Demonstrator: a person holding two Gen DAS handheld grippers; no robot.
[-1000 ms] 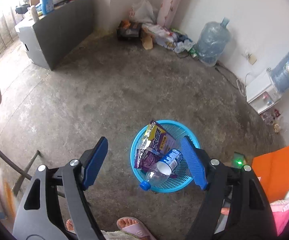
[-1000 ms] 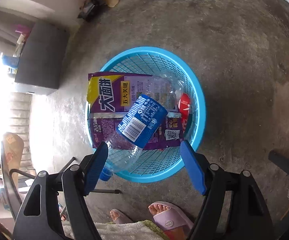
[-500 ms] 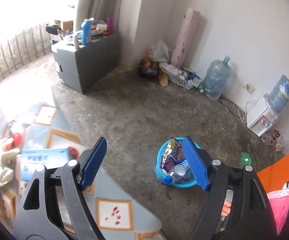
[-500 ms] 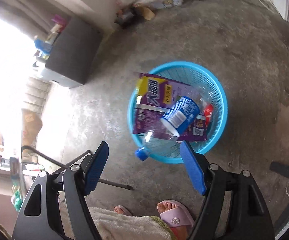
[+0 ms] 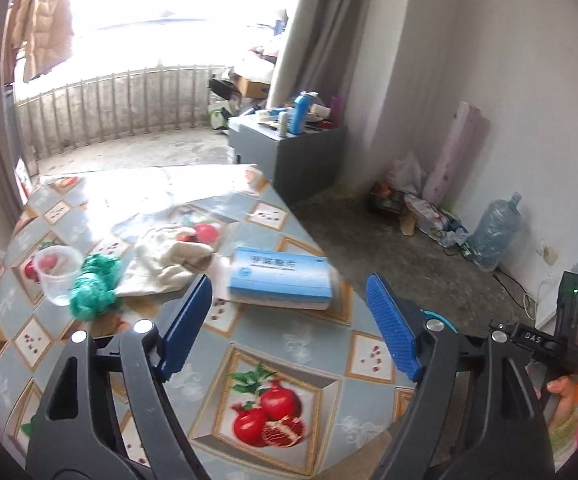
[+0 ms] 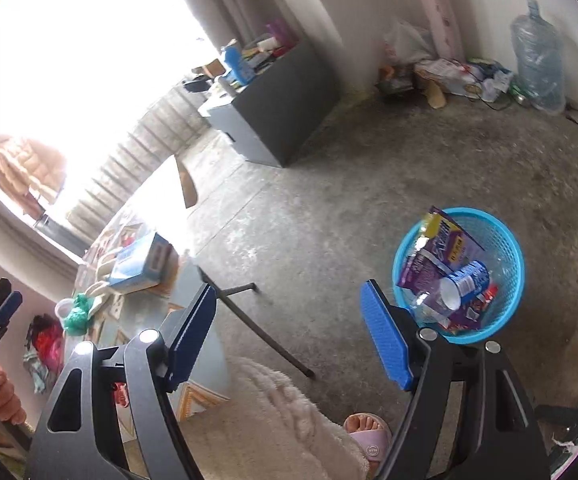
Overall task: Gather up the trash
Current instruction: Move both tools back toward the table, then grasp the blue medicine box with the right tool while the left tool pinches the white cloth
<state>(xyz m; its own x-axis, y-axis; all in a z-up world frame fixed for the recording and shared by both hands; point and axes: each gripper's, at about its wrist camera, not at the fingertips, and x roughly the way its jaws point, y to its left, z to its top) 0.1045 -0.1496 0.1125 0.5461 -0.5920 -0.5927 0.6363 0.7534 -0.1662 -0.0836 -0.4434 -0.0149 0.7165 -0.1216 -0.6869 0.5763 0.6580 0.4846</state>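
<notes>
1. Nearest to me, my left gripper (image 5: pixel 289 320) hangs over the table (image 5: pixel 273 344) with its jaws spread wide and nothing between them. My right gripper (image 6: pixel 287 334) is equally wide apart and empty, held out over the floor beside the table edge.

2. Just ahead of the left gripper lies the blue box (image 5: pixel 281 278), flat on the tablecloth. I judge it light and fairly stiff cardboard. Its long axis runs left to right across my view, slightly tilted, so I would close on it across the short width, near the middle.

3. A little further left sits the crumpled green bag (image 5: pixel 93 288), touching the clear plastic cup (image 5: pixel 57 274). The bag looks soft and near weightless (any pinch on the bunched top should hold). The cup is thin, crushable and slippery; it leans with its mouth towards me, so I would take the rim gently.

4. Beside them the cream cloth (image 5: pixel 169 260) lies limp, and I cannot tell whether it counts as trash.

5. Farther off, on the floor, the blue basket (image 6: pixel 505 240) stands upright, already holding a purple snack wrapper (image 6: pixel 441 252) and a plastic bottle (image 6: pixel 455 286) lying slantwise.
</notes>
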